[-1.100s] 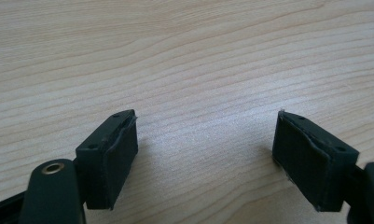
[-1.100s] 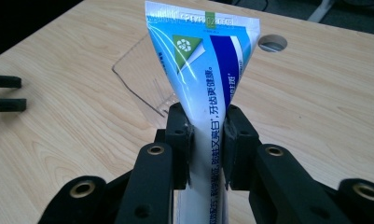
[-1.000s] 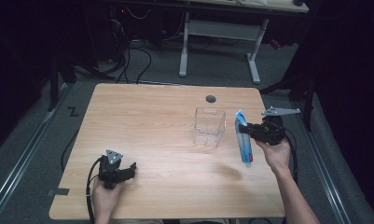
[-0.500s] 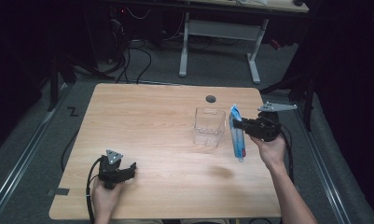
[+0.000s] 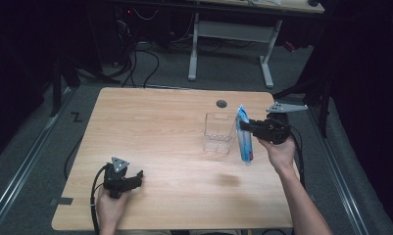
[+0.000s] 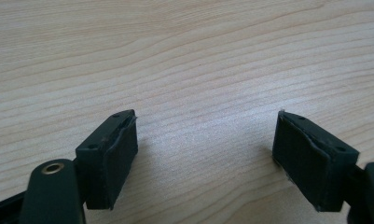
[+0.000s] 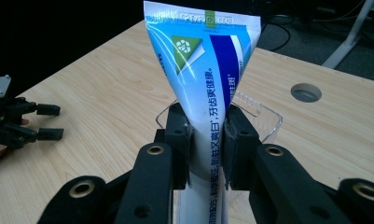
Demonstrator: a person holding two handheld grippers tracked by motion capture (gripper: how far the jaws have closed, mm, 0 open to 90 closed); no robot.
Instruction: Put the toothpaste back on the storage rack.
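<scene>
— Gripping the toothpaste tube (image 7: 201, 93) mid-body with the right gripper (image 5: 253, 128), fingers (image 7: 177, 140) clamped on both flat sides. Held clear of the counter (image 5: 159, 127), just right of the clear container (image 5: 218, 132), toward the far right.

— Done so far, then?

— Picked up and lifted; not yet dropped into the container, by the look of it. Left to do, probably: shifting over the opening, lowering, releasing.

— Which way pointed?

— Hung nearly upright, long axis vertical with a slight tilt, crimped flat end up, the other end down and hidden.

— And the left gripper (image 5: 119, 177)?

— Rested at the near left, fingers (image 6: 111, 154) spread wide, holding nothing.
</scene>
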